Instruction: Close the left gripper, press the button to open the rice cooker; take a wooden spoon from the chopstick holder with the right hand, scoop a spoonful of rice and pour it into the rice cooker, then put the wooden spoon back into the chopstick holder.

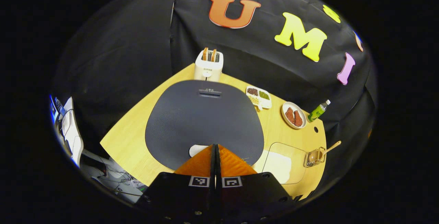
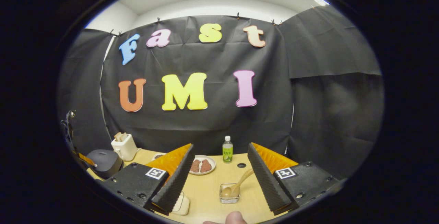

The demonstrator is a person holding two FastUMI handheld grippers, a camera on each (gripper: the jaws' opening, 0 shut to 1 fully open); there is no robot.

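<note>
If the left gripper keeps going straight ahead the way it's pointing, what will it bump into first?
Probably the rice cooker. The left gripper, jaws shut, points down at the cooker's dark closed lid, close to the pale button at its near edge. How far above it sits is hard to judge.

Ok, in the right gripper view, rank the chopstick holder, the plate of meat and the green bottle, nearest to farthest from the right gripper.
1. Chopstick holder, between the open fingers, with the wooden spoon in it.
2. Plate of meat, farther back, to the left.
3. Green bottle, at the table's far edge by the wall.

toaster (image 1: pixel 208 67), bottle (image 1: pixel 318 110), plate of meat (image 1: pixel 293 115)
</note>
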